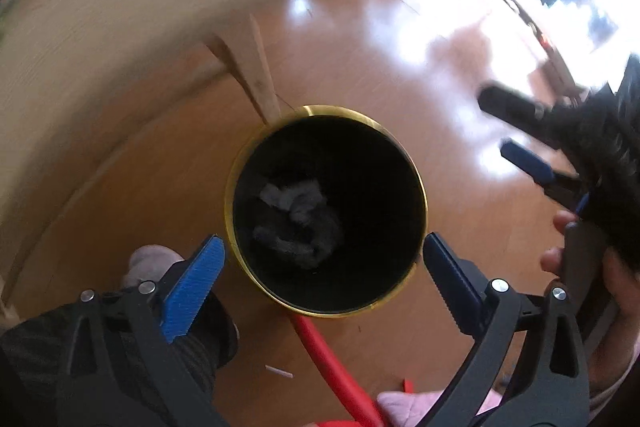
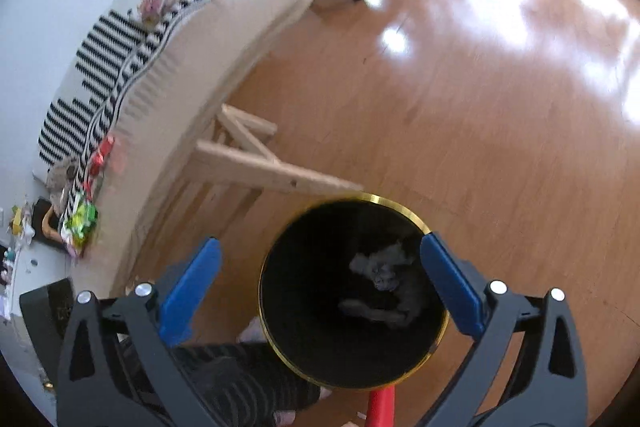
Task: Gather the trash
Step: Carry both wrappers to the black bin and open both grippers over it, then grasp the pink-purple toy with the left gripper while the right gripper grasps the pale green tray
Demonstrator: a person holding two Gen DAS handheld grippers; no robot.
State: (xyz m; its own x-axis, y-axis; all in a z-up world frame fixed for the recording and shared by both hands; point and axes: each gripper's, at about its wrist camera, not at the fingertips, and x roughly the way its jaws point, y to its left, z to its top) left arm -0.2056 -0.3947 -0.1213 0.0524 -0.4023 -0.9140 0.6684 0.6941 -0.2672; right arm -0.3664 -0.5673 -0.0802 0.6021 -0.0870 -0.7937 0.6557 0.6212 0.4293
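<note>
Both grippers, left and right, hang spread and empty over bin; crumpled paper at centre, table at ten o'clock.

The bin stands on the floor, just before the table leg. Crumpled trash lies in the bin. The table is to its left.
</note>
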